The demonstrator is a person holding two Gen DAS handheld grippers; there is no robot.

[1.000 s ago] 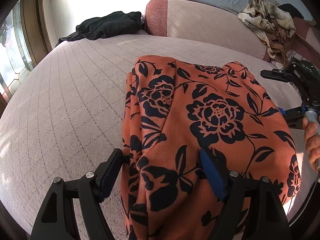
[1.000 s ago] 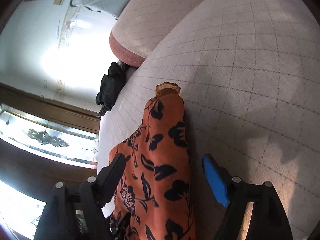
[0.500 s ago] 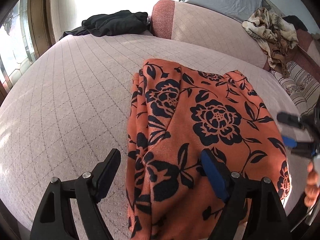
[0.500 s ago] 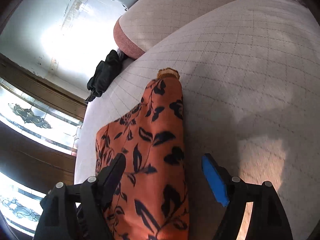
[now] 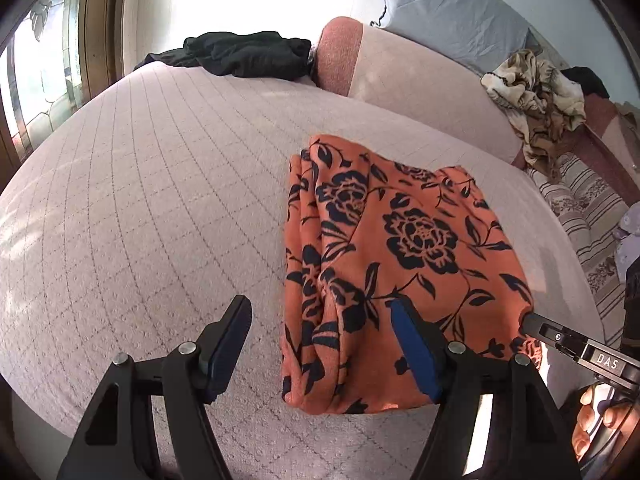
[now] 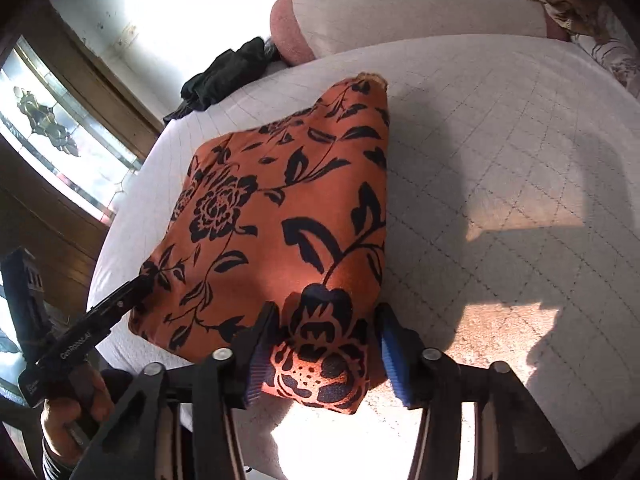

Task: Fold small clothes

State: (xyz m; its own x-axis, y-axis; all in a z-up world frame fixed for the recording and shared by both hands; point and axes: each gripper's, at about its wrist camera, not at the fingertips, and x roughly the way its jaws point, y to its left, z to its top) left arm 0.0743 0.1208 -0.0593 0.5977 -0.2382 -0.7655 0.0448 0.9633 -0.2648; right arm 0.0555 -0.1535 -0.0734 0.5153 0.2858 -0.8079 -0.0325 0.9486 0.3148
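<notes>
The folded orange floral garment (image 5: 384, 264) lies on the quilted pale bed (image 5: 160, 200), near its front edge. The right gripper (image 6: 326, 350) has just been closing; its blue pads now bracket the garment's near corner, seemingly touching the cloth on both sides. The left gripper (image 5: 320, 344) stands fairly wide, narrowing slightly, its jaws straddling the garment's left edge without pinching. At eleven o'clock, black clothing (image 5: 240, 54) sits by the bolster (image 5: 420, 80).
</notes>
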